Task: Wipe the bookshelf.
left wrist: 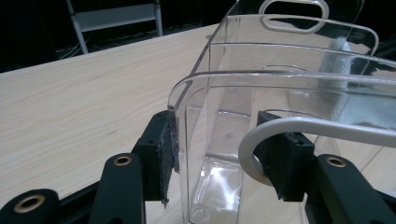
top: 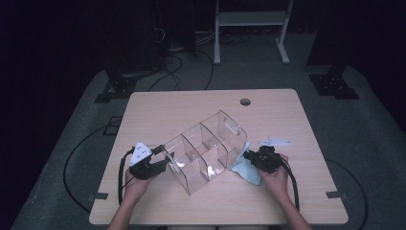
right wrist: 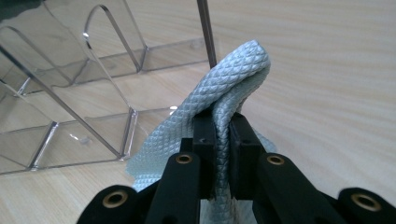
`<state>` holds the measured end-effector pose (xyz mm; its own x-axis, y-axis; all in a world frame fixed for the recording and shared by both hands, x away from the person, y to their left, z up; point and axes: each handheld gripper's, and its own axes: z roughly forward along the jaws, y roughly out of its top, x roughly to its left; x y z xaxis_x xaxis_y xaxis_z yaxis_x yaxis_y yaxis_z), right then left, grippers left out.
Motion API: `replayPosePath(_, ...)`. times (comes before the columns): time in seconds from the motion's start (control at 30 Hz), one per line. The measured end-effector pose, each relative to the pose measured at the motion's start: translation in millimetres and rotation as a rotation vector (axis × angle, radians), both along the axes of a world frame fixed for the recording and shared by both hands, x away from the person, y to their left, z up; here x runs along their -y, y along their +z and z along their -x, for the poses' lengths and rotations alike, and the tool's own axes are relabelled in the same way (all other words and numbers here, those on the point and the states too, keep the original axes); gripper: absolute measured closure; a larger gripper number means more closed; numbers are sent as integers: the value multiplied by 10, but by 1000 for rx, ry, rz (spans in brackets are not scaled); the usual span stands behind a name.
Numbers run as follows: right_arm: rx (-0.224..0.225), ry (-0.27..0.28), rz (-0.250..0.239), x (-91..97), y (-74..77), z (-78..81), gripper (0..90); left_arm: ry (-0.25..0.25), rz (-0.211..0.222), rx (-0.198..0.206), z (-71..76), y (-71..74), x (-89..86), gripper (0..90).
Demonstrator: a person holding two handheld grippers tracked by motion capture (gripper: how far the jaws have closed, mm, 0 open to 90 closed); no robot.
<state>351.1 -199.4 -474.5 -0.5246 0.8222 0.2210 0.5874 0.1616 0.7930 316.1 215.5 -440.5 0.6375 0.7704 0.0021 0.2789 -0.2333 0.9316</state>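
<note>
Wiping step prep: L gripper [left wrist: 219, 154] jaws clamped across end wall of clear divided organizer [top: 203, 148] lying tilted mid-table, R gripper [right wrist: 219, 126] jaws pinched on folded blue cloth [right wrist: 229, 88] just beside its open side; hold L grip firm, feed cloth into nearest compartment w/ light pressure, avoid snagging dividers.

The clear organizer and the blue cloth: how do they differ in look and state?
The clear organizer is rigid, see-through plastic with dividers; the blue cloth is soft, opaque and textured. The organizer stands on the table, its end wall between the left gripper pads; the cloth is folded and pinched in the right gripper. Both are held by one gripper.
</note>
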Motion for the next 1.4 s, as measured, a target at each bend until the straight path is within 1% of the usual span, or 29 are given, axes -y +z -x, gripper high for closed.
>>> replayPosePath(0.03,0,0,0,0,0,0,826,0,5,2,13,-4,13,478)
replayPosePath(0.13,45,-8,-6,35,131,28,826,-11,5,2,45,-4,41,477)
replayPosePath(0.2,55,-12,-14,56,168,38,826,-11,8,0,62,-4,63,477)
replayPosePath(0.23,54,-11,-15,66,153,36,827,-15,5,1,66,-2,66,476)
replayPosePath(0.3,12,-11,12,58,16,15,827,-13,9,1,80,-4,75,476)
replayPosePath(0.33,12,-11,12,58,16,15,827,-15,10,0,87,-5,78,476)
replayPosePath(0.4,-19,-8,18,58,-60,-6,826,-16,11,0,97,-5,79,476)
replayPosePath(0.43,-17,-10,12,63,-46,-8,826,-15,12,0,101,-6,79,475)
replayPosePath(0.57,46,-12,-23,88,130,39,826,-19,20,-4,93,-6,76,476)
replayPosePath(0.6,46,-12,-23,91,133,44,826,-19,21,-3,91,-7,75,476)
replayPosePath(0.63,39,-11,-20,87,107,39,826,-17,23,-4,91,-8,76,476)
replayPosePath(0.7,8,-8,5,65,-10,12,826,-17,22,-3,95,-9,77,476)
replayPosePath(0.77,-25,-17,13,57,-113,-10,826,-17,25,-3,98,-11,76,476)
replayPosePath(0.8,-22,-13,23,56,-134,-15,826,-17,25,-3,96,-11,75,476)
replayPosePath(0.83,-17,-11,26,52,-124,-10,826,-18,30,-2,89,-12,71,475)
replayPosePath(0.9,23,-5,15,45,-22,66,827,-17,31,-4,85,-12,67,476)
replayPosePath(0.93,32,2,9,43,11,98,827,-15,32,-4,84,-14,68,477)
replayPosePath(0.97,43,15,-6,36,43,137,828,-13,33,-4,84,-14,69,476)
replayPosePath(1.0,43,30,-23,20,60,168,828,-9,35,-3,84,-16,75,476)
replayPosePath(1.03,45,62,-29,-31,77,216,828,-8,35,-3,84,-17,77,477)
replayPosePath(1.13,59,132,-2,-219,107,301,827,-7,33,-2,88,-16,82,476)
replayPosePath(1.17,67,143,1,-257,122,315,827,-7,33,-3,92,-16,82,476)
replayPosePath(1.2,88,150,4,-322,193,351,827,-6,34,-3,94,-17,84,476)
replayPosePath(1.23,88,150,4,-322,193,351,827,-5,35,-3,95,-17,86,476)
replayPosePath(1.3,117,144,-1,-337,281,375,827,-4,38,-4,95,-18,87,476)
replayPosePath(1.33,134,140,-27,-325,348,390,828,-4,38,-4,93,-19,87,476)
replayPosePath(1.4,141,143,-29,-320,370,392,828,-1,35,-5,95,-17,95,476)
